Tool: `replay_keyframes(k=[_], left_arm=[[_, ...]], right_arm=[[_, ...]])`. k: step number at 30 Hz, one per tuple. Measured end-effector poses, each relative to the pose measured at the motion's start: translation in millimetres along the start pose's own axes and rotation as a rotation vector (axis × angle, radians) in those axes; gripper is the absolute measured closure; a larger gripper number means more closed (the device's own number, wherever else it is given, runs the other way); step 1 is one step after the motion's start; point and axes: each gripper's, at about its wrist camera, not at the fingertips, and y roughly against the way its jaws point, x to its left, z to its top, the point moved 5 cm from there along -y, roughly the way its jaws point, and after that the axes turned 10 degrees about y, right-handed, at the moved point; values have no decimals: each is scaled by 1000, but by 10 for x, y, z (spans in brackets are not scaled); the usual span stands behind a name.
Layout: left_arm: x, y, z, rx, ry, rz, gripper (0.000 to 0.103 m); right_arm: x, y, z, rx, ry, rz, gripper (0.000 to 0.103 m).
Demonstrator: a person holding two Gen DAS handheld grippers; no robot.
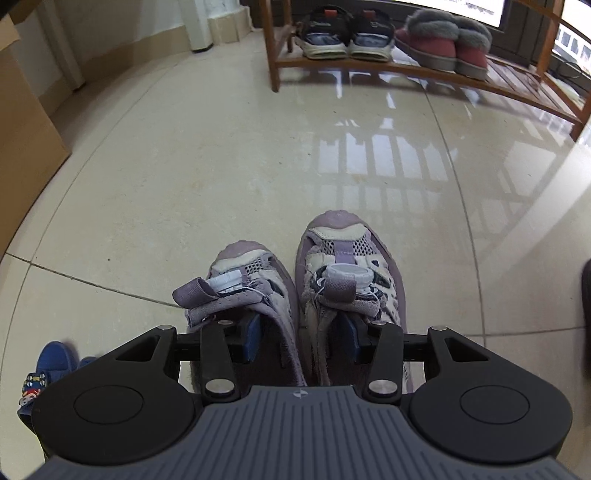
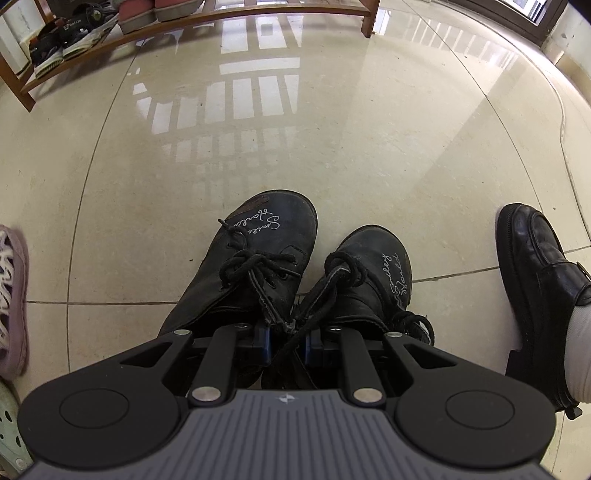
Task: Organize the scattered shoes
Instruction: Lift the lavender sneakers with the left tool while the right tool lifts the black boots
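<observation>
My left gripper (image 1: 301, 338) has one finger inside each of two lilac-and-cream sneakers (image 1: 343, 273) and pinches their inner collars together; the pair points toward the wooden shoe rack (image 1: 480, 79). My right gripper (image 2: 288, 341) is shut on the inner collars of a pair of black lace-up boots (image 2: 266, 254) with white script on the toes. Both pairs are low over the glossy tiled floor. Part of a lilac sneaker (image 2: 13, 295) shows at the left edge of the right wrist view.
The rack's bottom shelf holds dark sandals (image 1: 343, 35) and pink fur-lined slippers (image 1: 443, 46). A blue child's shoe (image 1: 51, 369) lies at lower left. A person's foot in a black leather shoe (image 2: 539, 280) stands to the right. A cardboard box (image 1: 22, 140) is at left.
</observation>
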Motion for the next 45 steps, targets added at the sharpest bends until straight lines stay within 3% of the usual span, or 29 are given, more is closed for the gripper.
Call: replay_keyframes(k=[17, 26, 31, 38, 45], left_arm=[[-102, -212, 175, -39, -156, 18, 56], [-90, -233, -3, -7, -288, 6, 41], [45, -181, 46, -25, -269, 27, 35], [55, -169, 149, -41, -239, 28, 35], [-11, -107, 137, -89, -339, 52, 35]], right_arm=[[-64, -72, -16, 2, -11, -7, 83], [-53, -94, -13, 6, -7, -9, 82], [-53, -98, -3, 6, -9, -11, 82], [-36, -103, -9, 7, -7, -13, 82], [-32, -101, -11, 8, -7, -16, 82]])
